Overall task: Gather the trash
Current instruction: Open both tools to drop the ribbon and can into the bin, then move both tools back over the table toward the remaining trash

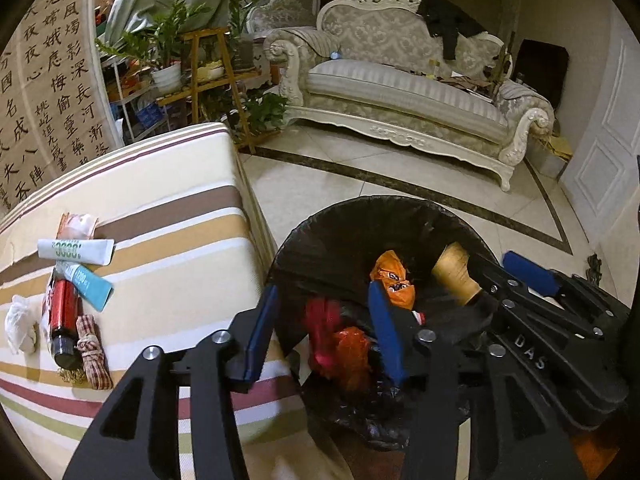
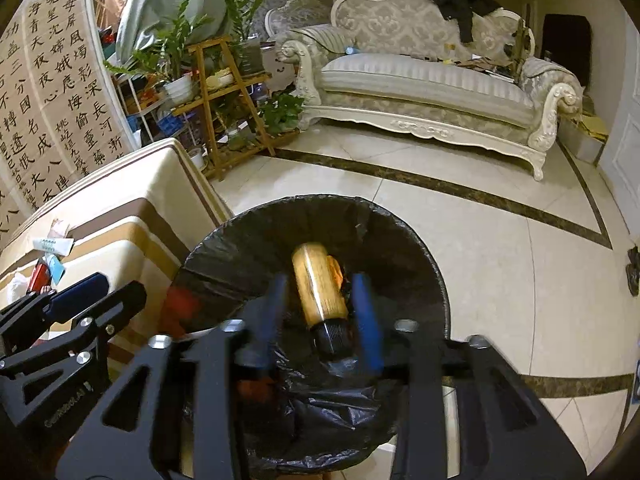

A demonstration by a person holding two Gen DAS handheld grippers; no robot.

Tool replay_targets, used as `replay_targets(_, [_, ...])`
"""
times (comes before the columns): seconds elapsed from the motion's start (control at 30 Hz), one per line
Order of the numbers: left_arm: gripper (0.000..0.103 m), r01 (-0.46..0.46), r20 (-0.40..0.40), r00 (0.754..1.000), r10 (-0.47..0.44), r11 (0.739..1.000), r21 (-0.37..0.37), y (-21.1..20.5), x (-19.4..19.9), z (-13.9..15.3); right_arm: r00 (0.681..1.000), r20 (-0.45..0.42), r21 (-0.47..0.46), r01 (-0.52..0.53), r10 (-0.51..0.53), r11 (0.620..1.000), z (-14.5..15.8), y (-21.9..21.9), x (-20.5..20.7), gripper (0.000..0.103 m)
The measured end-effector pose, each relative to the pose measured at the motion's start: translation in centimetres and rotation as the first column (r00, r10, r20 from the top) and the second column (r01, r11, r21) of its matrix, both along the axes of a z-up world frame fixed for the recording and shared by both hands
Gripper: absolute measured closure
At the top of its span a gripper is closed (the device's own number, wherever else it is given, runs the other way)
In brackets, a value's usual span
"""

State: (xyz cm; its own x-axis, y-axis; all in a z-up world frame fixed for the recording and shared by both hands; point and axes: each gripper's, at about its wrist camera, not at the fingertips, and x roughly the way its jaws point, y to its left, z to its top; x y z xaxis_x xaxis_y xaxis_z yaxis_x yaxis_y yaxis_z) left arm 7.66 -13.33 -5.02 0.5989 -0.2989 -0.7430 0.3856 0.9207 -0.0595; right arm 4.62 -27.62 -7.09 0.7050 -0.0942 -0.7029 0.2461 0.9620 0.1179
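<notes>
Two handheld grippers hovering over a round bin lined with a black plastic bag [image 2: 400, 248], beside a striped cloth-covered surface [image 1: 180, 216].

The right gripper [image 2: 320, 312] is holding its jaws apart around a gold cylindrical bottle with a black cap [image 2: 318, 288], pads not pressing. The left gripper [image 1: 324, 332] jaws are standing open over red and orange wrappers [image 1: 340, 344]. Tubes and a red bottle [image 1: 64, 316] are lying on the surface.
</notes>
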Motion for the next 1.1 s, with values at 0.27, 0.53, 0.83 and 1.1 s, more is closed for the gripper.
replay_targets(0.27, [0.040, -0.031, 0.007, 0.999, 0.032, 0.999, -0.019, 1.2, -0.4, 0.5, 1.000, 0.008, -0.009, 0.004, -0.004, 1.000, 0.3, 0.2, -0.4, 0.054])
replay_targets(0.53, [0.038, -0.049, 0.028, 0.998, 0.050, 0.999, -0.018, 2.2, -0.7, 0.9, 1.000, 0.016, -0.016, 0.002, -0.002, 1.000, 0.8, 1.0, -0.8, 0.049])
replay_targets(0.83, [0.034, -0.099, 0.064, 0.993, 0.100, 0.995, -0.018, 4.7, -1.3, 2.0, 0.999, 0.019, -0.020, -0.046, 0.046, 0.999, 1.7, 2.7, -1.1, 0.038])
replay_targets(1.1, [0.034, -0.201, 0.068, 0.977, 0.203, 0.979, -0.025, 9.7, -1.5, 2.6, 0.991, 0.023, -0.015, -0.131, 0.131, 0.991, 2.4, 6.3, -0.8, 0.037])
